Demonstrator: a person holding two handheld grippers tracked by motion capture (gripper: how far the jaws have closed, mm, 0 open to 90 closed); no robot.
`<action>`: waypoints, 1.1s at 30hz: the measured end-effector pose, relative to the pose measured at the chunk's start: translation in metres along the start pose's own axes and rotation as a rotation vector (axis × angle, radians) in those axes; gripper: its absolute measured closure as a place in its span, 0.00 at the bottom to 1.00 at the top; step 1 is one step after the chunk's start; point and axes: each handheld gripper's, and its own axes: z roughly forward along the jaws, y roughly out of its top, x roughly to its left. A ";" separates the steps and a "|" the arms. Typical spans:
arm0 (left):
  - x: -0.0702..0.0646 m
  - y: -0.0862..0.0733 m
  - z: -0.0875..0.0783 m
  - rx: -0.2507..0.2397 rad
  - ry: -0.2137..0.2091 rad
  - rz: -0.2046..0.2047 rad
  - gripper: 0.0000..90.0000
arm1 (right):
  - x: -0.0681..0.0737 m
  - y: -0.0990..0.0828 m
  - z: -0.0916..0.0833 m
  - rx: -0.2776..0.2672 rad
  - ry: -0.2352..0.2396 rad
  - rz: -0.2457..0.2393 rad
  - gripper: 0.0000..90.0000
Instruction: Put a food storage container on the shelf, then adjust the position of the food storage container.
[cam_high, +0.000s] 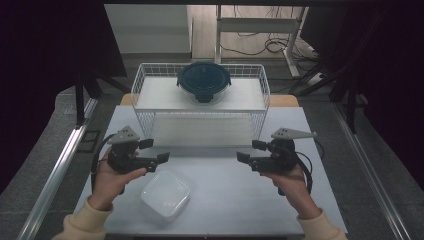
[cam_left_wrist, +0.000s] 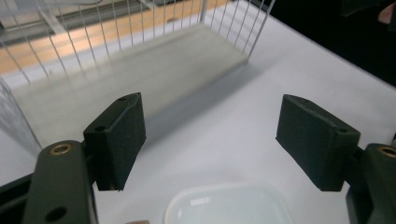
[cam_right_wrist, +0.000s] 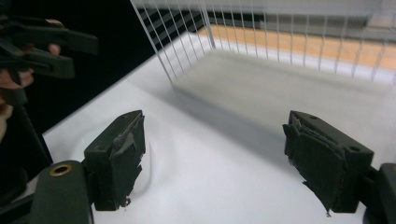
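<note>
Currently the left gripper (cam_high: 154, 151) is held with its jaws wide apart and nothing between them, pointed toward the middle of the white table (cam_high: 230, 195). Just in front of and below it, a clear square container (cam_high: 165, 194) is seen lying on the table near the person's edge, untouched by the jaws; in the left gripper view its rounded rim (cam_left_wrist: 229, 205) is seen low between the two black pads. The right gripper (cam_high: 252, 151) is likewise held with its jaws spread and empty, pointed inward so that the two grippers face each other across a bare stretch of table, well apart. In the right gripper view the worn, frayed pads (cam_right_wrist: 122, 158) are shown, with the container (cam_right_wrist: 146, 163) partly hidden behind the left-hand pad. Beyond both grippers a white wire rack (cam_high: 201, 95) is set on the far half of the table. On its upper shelf a round dark-lidded container (cam_high: 203, 80) is placed, near the middle and toward the back.
</note>
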 end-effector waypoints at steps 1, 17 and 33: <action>-0.001 -0.005 0.001 0.009 0.000 -0.002 0.26 | 0.000 -0.007 -0.001 0.015 -0.014 -0.005 0.23; -0.012 -0.039 0.010 0.081 -0.046 -0.032 0.27 | -0.008 -0.069 -0.004 0.092 -0.030 -0.032 0.26; -0.012 -0.041 0.007 0.081 -0.006 -0.009 0.28 | -0.014 -0.082 -0.001 0.117 -0.048 -0.027 0.25</action>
